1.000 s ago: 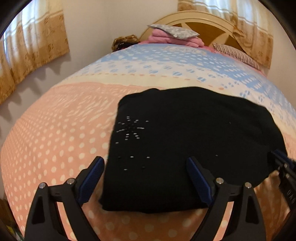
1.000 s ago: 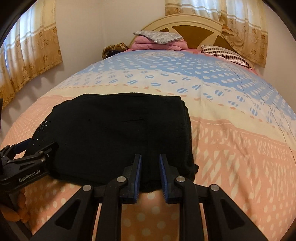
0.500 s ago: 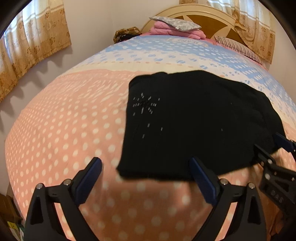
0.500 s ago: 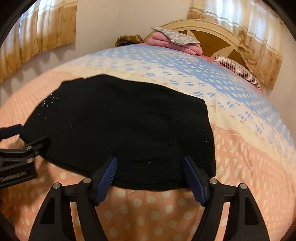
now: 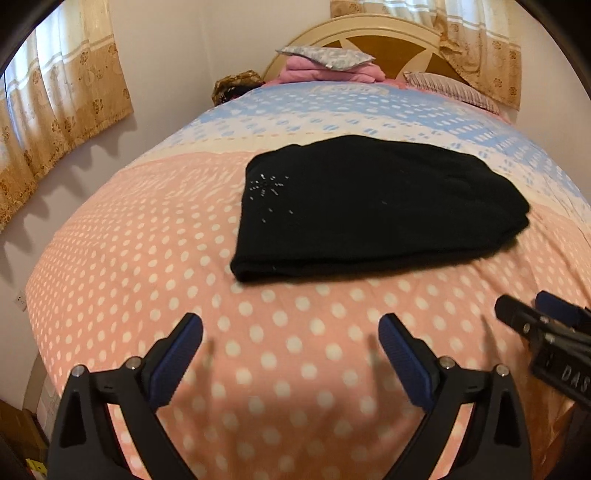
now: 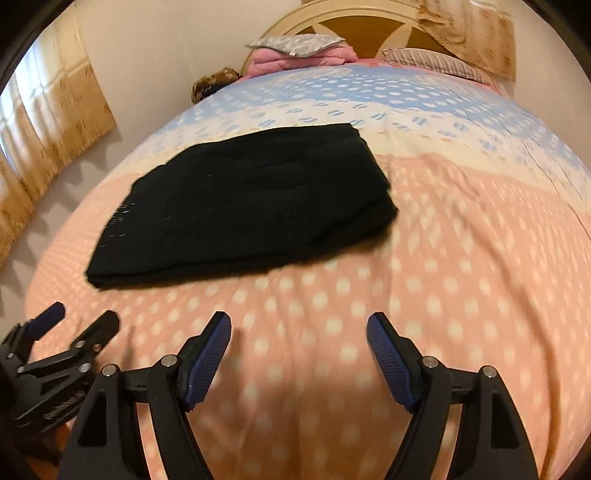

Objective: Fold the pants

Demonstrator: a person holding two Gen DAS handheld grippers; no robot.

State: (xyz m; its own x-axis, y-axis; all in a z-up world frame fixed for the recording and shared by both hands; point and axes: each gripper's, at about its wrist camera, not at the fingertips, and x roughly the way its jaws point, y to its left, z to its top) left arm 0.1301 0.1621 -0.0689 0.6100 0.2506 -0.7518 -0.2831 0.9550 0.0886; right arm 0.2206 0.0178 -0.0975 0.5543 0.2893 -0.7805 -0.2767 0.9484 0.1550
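The black pants (image 5: 369,206) lie folded into a compact rectangle on the dotted pink and blue bedspread (image 5: 147,229); small silver beads show near their left edge. They also show in the right wrist view (image 6: 251,206). My left gripper (image 5: 290,347) is open and empty, above the bedspread, well short of the pants' near edge. My right gripper (image 6: 299,343) is open and empty too, also back from the pants. Each gripper shows at the edge of the other's view: the right gripper (image 5: 546,325) at the right, the left gripper (image 6: 66,328) at the lower left.
A cream and brown headboard (image 5: 369,33) stands at the far end, with pink folded bedding and a grey pillow (image 5: 325,59) and a striped pillow (image 5: 450,88). A curtained wall (image 5: 55,110) runs along the left side of the bed.
My right gripper has opened and let go of the pants' near edge. Both grippers have drawn back from the pants, which now lie farther off and flat.
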